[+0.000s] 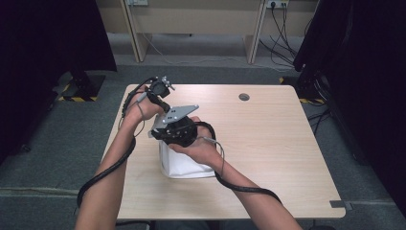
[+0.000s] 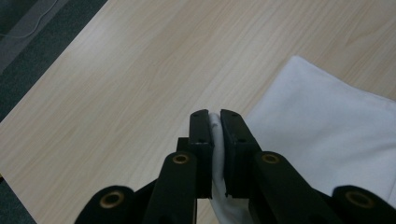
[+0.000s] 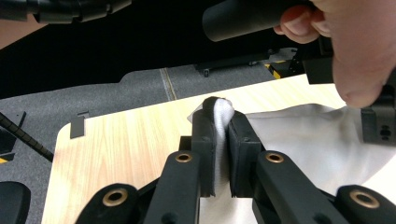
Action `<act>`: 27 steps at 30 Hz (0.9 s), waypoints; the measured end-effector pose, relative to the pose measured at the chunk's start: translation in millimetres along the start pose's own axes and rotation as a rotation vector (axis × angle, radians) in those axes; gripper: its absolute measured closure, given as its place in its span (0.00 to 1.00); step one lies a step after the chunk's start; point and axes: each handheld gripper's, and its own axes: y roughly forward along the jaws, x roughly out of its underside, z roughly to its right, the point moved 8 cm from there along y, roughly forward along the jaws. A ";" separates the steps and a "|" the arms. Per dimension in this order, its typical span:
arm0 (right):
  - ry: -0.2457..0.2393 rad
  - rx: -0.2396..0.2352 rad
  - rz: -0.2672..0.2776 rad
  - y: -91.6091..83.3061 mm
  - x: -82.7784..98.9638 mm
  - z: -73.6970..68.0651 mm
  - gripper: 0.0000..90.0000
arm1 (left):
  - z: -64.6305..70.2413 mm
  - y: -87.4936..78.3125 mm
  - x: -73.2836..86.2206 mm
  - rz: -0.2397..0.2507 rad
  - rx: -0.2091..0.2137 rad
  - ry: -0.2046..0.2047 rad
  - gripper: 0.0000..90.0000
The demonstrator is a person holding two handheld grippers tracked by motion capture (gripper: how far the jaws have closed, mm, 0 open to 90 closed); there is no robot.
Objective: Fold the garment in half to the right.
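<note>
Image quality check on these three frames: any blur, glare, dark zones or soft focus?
High view: even light on the table, dark at both upper corners, slightly soft overall; the white cloth keeps little detail. Left gripper view: wood grain and cloth sharp, no glare, the left tongs near-black. Right gripper view: dark band across the top, the hand close and blurred, cloth in the right tongs fairly sharp.

White cloth held up off the table

We are looking at a plain white cloth [image 1: 184, 165], soft and folded over, hanging bunched near the middle of the light wooden table [image 1: 268, 143]. Its lower part is resting on the tabletop while two pinched folds of its edge are standing up, lifted clear of the wood.
</note>
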 end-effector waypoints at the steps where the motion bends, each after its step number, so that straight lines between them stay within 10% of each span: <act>1: 0.002 0.002 0.001 -2.3 1.2 1.4 0.93 | 0.4 0.2 -0.5 0.003 -0.001 0.000 0.92; 27: 0.016 0.032 0.004 -24.6 17.0 12.3 0.93 | 12.0 8.7 -13.5 0.036 0.012 0.008 0.92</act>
